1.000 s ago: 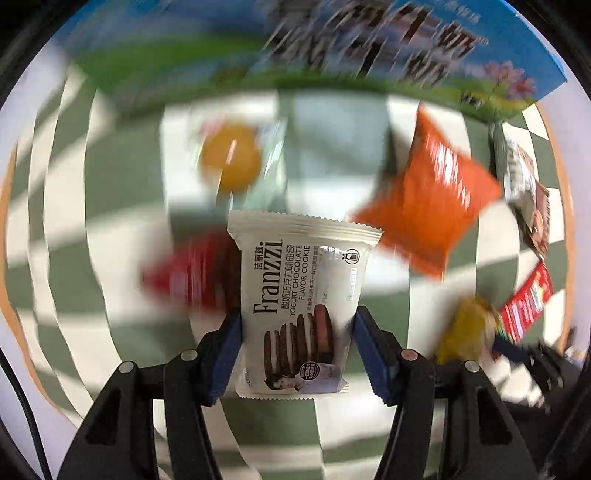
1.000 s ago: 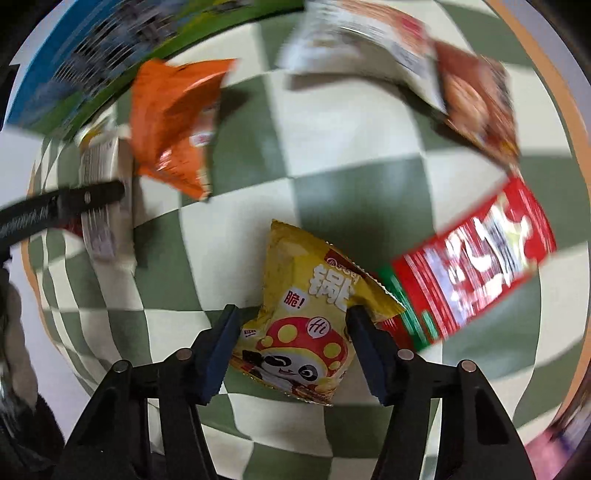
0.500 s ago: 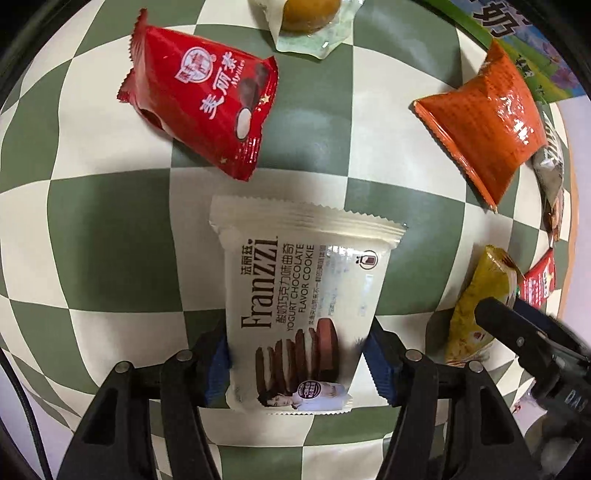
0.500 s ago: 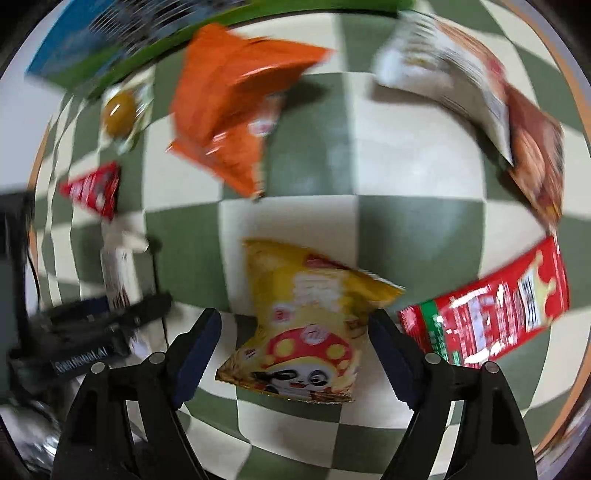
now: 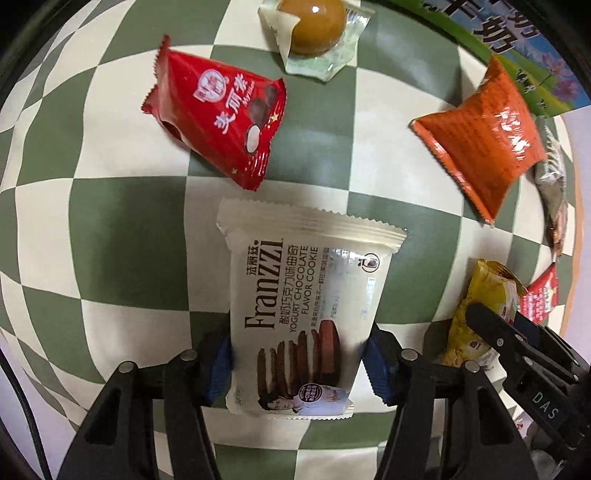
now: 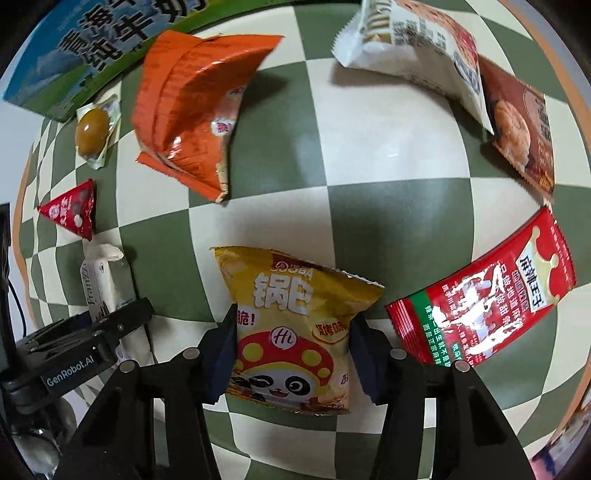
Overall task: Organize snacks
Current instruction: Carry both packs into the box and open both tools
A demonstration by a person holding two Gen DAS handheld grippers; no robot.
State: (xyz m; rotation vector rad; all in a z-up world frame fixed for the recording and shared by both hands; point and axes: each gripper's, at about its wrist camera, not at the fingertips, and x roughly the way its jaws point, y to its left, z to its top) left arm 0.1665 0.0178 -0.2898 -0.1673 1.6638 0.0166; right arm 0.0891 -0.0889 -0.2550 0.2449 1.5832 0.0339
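Both grippers (image 5: 297,363) (image 6: 291,354) clamp packets amid crowded snacks near cloth edge (image 6: 581,122).

Count, both wrist views together: 8 snack packets in all. 1 white Franzzi cookie packet (image 5: 306,306); 1 yellow panda packet (image 6: 295,325); 1 orange packet (image 6: 192,110); 1 small red packet (image 5: 218,118); 1 long red-and-green packet (image 6: 487,302); 1 clear-wrapped brown round snack (image 5: 314,29); 1 white packet (image 6: 413,48); 1 brown packet (image 6: 521,125). 1 blue-and-green carton (image 6: 74,48). 2 hand-held grippers.
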